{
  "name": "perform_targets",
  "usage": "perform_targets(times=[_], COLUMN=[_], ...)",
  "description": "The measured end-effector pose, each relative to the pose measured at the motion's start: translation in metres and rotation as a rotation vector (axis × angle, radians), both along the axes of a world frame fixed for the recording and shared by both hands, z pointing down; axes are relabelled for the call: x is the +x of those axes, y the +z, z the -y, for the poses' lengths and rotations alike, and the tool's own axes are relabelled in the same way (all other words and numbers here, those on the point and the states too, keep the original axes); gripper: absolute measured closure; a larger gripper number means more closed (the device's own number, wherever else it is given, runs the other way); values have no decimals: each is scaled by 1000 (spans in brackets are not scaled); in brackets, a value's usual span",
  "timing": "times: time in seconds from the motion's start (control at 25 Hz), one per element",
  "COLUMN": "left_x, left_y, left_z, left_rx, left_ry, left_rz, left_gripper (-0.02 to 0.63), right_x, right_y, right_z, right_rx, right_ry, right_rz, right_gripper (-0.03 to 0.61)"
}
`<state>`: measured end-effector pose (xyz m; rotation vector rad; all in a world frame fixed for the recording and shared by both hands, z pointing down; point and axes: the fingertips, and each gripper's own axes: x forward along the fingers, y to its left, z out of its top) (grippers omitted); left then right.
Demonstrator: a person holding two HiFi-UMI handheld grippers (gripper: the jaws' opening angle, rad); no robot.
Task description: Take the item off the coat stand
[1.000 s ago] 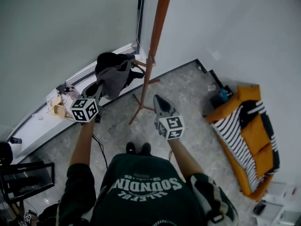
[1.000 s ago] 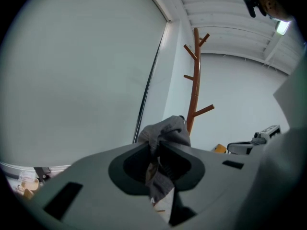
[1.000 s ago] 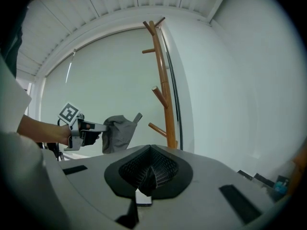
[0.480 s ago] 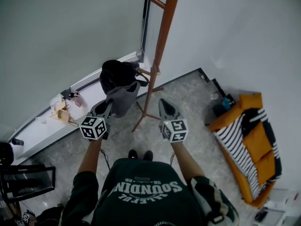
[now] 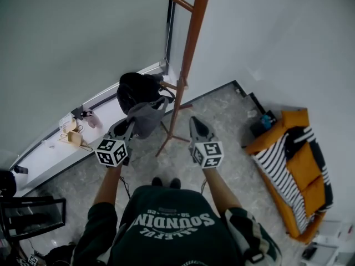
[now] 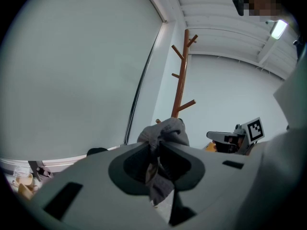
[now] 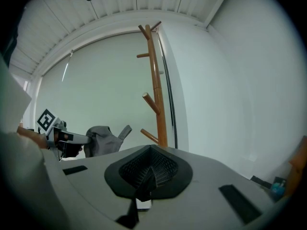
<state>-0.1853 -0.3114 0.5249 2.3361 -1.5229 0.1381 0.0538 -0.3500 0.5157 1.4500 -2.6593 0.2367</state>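
Gripping the crumpled grey cloth item (image 5: 145, 118) in the clamped left gripper (image 5: 127, 127), seemingly just clear of the tall brown wooden coat stand (image 5: 188, 54), with the right gripper (image 5: 195, 123) closed and empty; next, draw away without snagging pegs.

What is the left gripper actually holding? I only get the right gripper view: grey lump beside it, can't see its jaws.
Observer: The left gripper view shows the left gripper shut on the grey garment, with the cloth pinched between the jaws.
Operator: Anything else on the stand?
Observer: In the head view, a black bag seems to hang from a low peg of the coat stand, just behind the garment.
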Motion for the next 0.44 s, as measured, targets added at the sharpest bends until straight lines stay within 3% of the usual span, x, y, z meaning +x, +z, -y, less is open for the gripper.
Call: perform_targets(times=[0.44], left_x=[3], left_y=[-2], left_z=[0], left_rx=[7], left_ry=[9], left_rz=[-4], left_gripper=[554], right_x=[-1], right_y=[3], right_z=[-6], right_rx=[0], right_ry=[5], right_rz=[1], right_gripper=[580])
